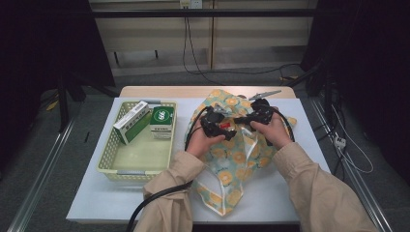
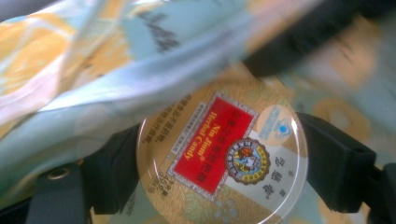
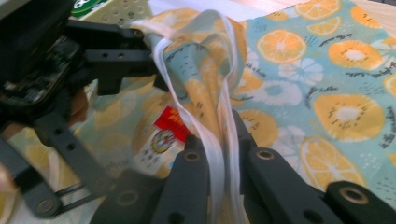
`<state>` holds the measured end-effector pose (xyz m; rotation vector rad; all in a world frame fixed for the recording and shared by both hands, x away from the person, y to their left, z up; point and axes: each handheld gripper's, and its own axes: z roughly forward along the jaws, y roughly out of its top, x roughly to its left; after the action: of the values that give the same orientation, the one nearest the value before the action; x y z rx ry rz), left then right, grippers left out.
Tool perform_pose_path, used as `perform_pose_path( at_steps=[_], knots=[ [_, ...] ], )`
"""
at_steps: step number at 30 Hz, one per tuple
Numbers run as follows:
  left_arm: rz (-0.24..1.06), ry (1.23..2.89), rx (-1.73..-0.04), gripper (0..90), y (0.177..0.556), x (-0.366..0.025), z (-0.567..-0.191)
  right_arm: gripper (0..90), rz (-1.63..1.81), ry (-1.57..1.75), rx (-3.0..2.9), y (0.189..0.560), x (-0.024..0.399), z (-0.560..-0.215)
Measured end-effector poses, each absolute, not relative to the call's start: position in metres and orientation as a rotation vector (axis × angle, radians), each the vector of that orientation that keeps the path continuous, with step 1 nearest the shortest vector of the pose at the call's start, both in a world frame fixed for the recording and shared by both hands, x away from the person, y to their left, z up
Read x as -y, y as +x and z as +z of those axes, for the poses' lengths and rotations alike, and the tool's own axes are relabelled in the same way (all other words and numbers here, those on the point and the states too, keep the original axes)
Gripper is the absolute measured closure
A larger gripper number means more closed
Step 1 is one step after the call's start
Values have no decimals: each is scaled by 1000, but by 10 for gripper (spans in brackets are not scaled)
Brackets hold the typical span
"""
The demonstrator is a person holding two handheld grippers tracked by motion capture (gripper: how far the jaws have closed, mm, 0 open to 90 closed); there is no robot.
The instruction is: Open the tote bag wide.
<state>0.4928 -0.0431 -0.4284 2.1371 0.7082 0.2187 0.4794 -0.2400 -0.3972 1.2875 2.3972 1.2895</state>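
The left gripper [image 2: 219,163] has its two black fingers [image 2: 336,163] closed on opposite sides of a round candy tin [image 2: 222,161]. The tin's lid is flat and glossy, gold with a red label and a small round emblem; its bottom edge is cut off in the left gripper view, and a blurred fold of cloth hides its upper left rim. In the right gripper view the tin [image 3: 161,135] shows through the mouth of the bag, half hidden by fabric.

The right gripper [image 3: 224,154] has its fingers [image 3: 273,177] pinched nearly together on the white edge band [image 3: 219,154] of the bag [image 1: 234,159], lifting that edge into a peak. The bag is soft, crumpled cloth, pale blue with orange citrus slices. In the high view it lies at the middle of the white table [image 1: 290,193], with both hands over it, so the fingertips are hard to make out there.

Left of the bag stands a pale yellow plastic basket [image 1: 116,169] with perforated walls. Inside it, at the far end, are two cardboard boxes: a long white and green box [image 1: 131,122] leaning tilted, and a green box [image 1: 162,121] just beside it. Their printing is too small to read.
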Motion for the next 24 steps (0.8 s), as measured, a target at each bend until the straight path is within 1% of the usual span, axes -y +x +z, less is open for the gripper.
perform_pose_path(
  at_steps=[1,2,7,17,19,24],
  knots=[
    [212,2142,-707,138,493,44,-427,886,1288,1293,-2399,480,241,-397],
    [204,2142,-707,131,491,45,-426,886,1286,1292,-2402,480,241,-398],
    [204,2204,-665,137,476,39,-418,885,1285,1301,-2375,478,247,-394],
    [223,2204,-627,107,442,5,-383,885,1246,1259,-2391,469,238,-386],
    [221,2193,-623,107,437,-2,-375,885,1240,1260,-2392,467,237,-387],
    [265,2183,-631,104,431,-24,-361,885,1234,1259,-2396,465,236,-389]
  ],
)
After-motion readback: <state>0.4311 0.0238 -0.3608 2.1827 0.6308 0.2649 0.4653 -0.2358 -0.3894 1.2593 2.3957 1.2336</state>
